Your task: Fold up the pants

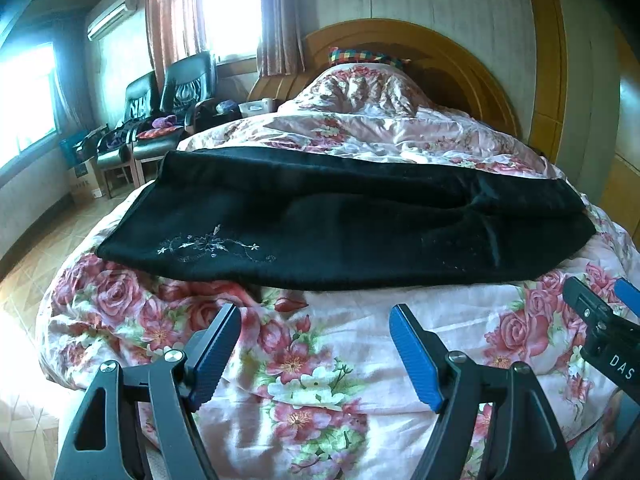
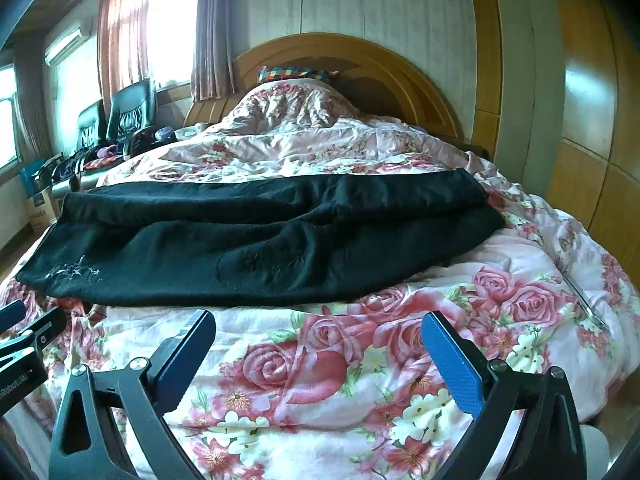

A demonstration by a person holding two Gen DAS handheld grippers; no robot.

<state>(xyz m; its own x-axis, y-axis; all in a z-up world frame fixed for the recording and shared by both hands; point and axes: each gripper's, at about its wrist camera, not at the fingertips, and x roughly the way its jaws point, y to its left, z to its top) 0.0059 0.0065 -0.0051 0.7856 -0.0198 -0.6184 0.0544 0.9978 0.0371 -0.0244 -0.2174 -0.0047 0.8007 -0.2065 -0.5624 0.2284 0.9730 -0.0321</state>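
Black pants [image 1: 340, 220] [image 2: 260, 240] lie spread sideways across a bed, the two legs side by side, with pale flower embroidery near the left hem [image 1: 212, 246]. My left gripper [image 1: 316, 320] hovers open over the quilt just short of the pants' near edge, nothing between its blue pads. My right gripper [image 2: 320, 328] is also open and empty, a little short of the pants' near edge toward their right half. In the left wrist view the right gripper [image 1: 604, 312] shows at the right edge; in the right wrist view the left gripper [image 2: 28, 328] shows at the left edge.
The bed carries a pink rose-print quilt [image 1: 312, 360] [image 2: 340, 368], bunched near the wooden headboard [image 1: 440, 60]. Black armchairs [image 1: 160, 112] with clutter stand left of the bed under bright windows. Wooden wardrobe panels [image 2: 588, 120] line the right side.
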